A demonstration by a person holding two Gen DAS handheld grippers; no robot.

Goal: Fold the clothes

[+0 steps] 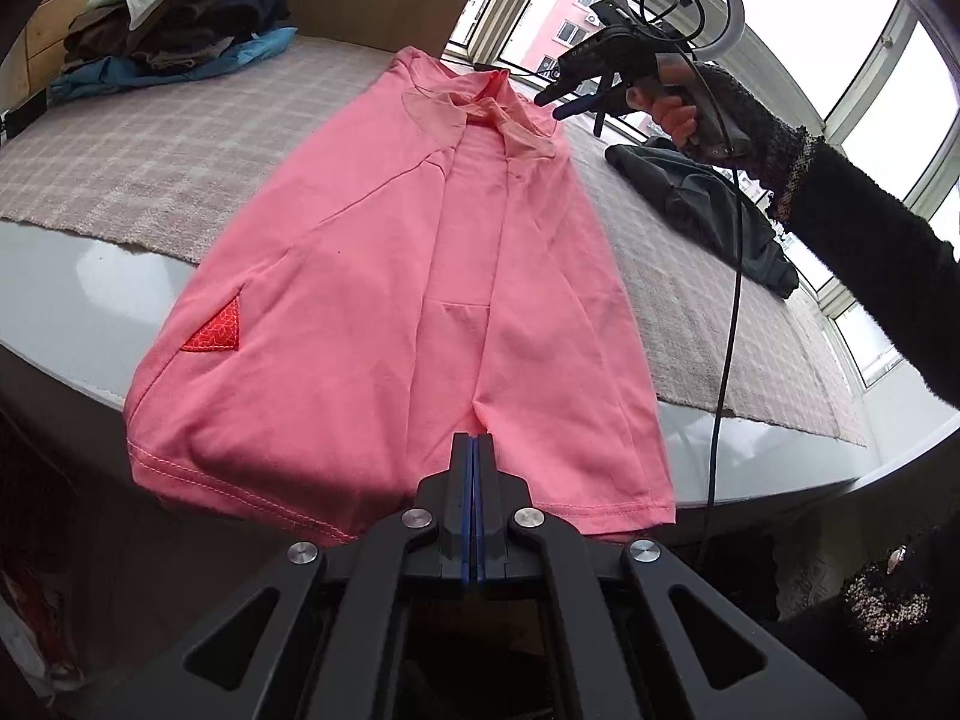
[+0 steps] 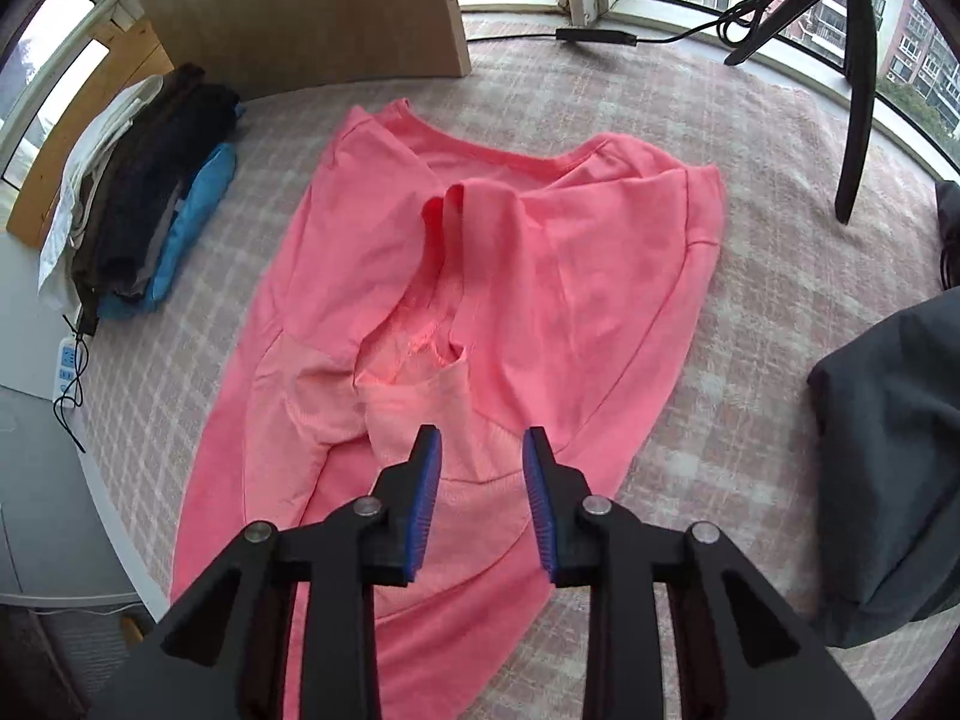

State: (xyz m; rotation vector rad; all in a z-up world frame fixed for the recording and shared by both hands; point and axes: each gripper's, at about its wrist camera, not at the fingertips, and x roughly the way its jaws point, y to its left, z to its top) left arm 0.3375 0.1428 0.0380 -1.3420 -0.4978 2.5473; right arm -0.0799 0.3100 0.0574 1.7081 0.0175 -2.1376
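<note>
A pink shirt [image 1: 360,300] lies lengthwise on the checked mat [image 1: 150,144], sides folded toward the middle, with its hem hanging over the table's near edge. My left gripper [image 1: 474,438] is shut on the middle of that hem, and the cloth's creases run into its tips. At the far end, a person's hand holds my right gripper [image 1: 549,107] open, just beside the collar. In the right wrist view the right gripper [image 2: 482,444] hovers open over the paler collar area of the shirt [image 2: 540,270] with nothing between its fingers.
A pile of folded clothes [image 1: 180,18] sits at the mat's far left corner, by a wooden panel [image 2: 288,6]. A dark grey garment [image 1: 702,204] lies to the right of the shirt. A ring light [image 1: 684,0] with a cable stands by the window; a power strip [image 2: 66,366] lies on the white table.
</note>
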